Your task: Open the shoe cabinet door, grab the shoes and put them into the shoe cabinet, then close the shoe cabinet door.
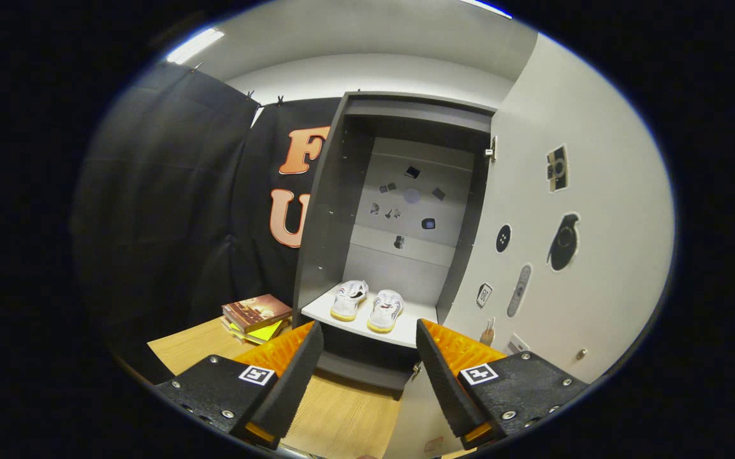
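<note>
The dark grey shoe cabinet (332, 210) stands open ahead of me on a wooden table. Its white door (571, 255) is swung out to the right, with stickers on its inner face and a small knob near its lower edge. A pair of white shoes (367, 305) with yellowish soles sits side by side on the white shelf (405, 331) inside the cabinet, heels toward me. My gripper (367, 347) is open, held back from the cabinet, with nothing between its fingers. The shoes lie just beyond the fingertips.
A stack of books (255, 317) lies on the wooden table (335, 414) to the left of the cabinet. Small stickers dot the cabinet's back panel (412, 204). Black cloth hangs behind and to the left.
</note>
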Demonstrator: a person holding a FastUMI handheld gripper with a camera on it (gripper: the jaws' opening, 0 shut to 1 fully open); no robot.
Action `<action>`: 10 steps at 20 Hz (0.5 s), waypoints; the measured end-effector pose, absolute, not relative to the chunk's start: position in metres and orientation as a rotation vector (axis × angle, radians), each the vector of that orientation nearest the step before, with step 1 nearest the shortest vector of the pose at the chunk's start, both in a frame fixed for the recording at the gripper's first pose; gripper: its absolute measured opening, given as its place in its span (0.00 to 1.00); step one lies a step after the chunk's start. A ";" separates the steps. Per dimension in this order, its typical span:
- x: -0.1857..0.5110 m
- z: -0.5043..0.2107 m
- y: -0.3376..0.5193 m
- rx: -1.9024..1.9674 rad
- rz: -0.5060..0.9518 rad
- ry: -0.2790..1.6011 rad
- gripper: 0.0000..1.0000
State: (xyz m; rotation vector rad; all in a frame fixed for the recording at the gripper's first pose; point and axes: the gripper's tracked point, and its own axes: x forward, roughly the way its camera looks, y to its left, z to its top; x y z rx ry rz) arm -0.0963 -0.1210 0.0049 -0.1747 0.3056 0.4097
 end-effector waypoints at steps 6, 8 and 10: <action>-0.143 0.004 -0.171 -0.248 0.391 0.354 0.93; -0.157 0.008 -0.182 -0.244 0.389 0.371 0.93; -0.164 0.016 -0.195 -0.199 0.379 0.364 0.93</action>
